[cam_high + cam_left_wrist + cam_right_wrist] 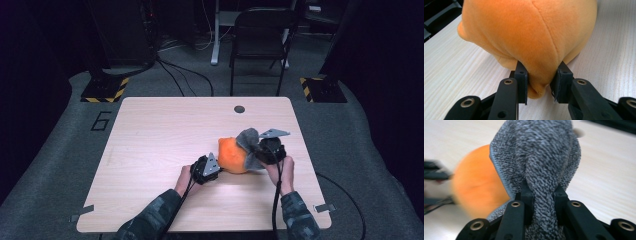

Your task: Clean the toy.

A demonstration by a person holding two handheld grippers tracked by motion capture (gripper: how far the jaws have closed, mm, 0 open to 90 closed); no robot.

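While both tools clamp, left tool (540, 81) pinching orange plush (529, 32), right tool (541, 195) gripping grey cloth (541, 150).

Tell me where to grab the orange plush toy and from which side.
Grip the orange plush toy by the soft fold at its near left edge, coming in low along the table. The left claw already pinches that bulge; the grey cloth in the right claw covers its other side.
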